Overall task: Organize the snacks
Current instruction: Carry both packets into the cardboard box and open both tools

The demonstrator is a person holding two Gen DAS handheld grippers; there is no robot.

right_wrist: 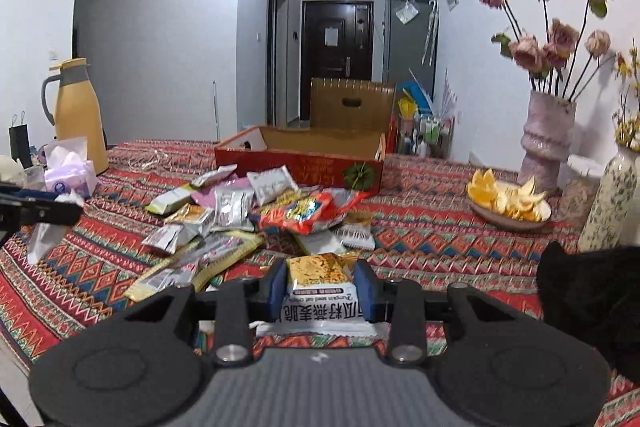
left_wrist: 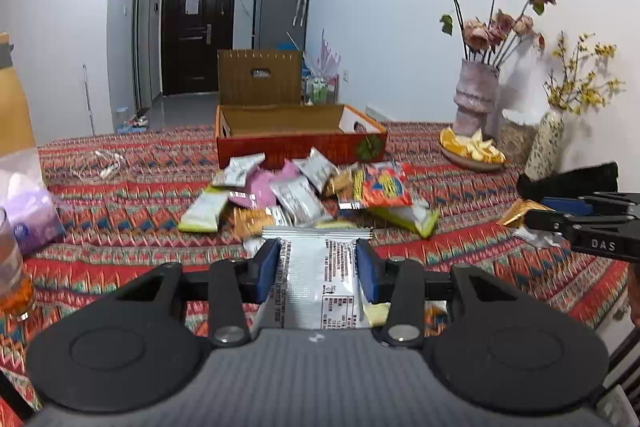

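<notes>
Our left tool (left_wrist: 318,275) is clamped on a silver snack packet (left_wrist: 316,279), its blue pads pressing both edges of the wrapper, held above the patterned bench (left_wrist: 480,259). Our right tool (right_wrist: 322,293) grips a gold-and-white pumpkin seed oat crisp packet (right_wrist: 320,283) the same way, jaws drawn in against its sides. From the left wrist view we see the right tool at the far right edge with the gold wrapper sticking out of it.

Ahead of both tools the pile of snack packets (left_wrist: 304,191) lies loose on the bench, just in front of the open red cardboard box (left_wrist: 296,143), whose flap stands upright behind it. To the right sit a plate of orange peel (right_wrist: 508,207) and a pink vase of dried roses (right_wrist: 548,139); a yellow thermos jug (right_wrist: 78,111) and a tissue pack (right_wrist: 70,171) stand at the left.
</notes>
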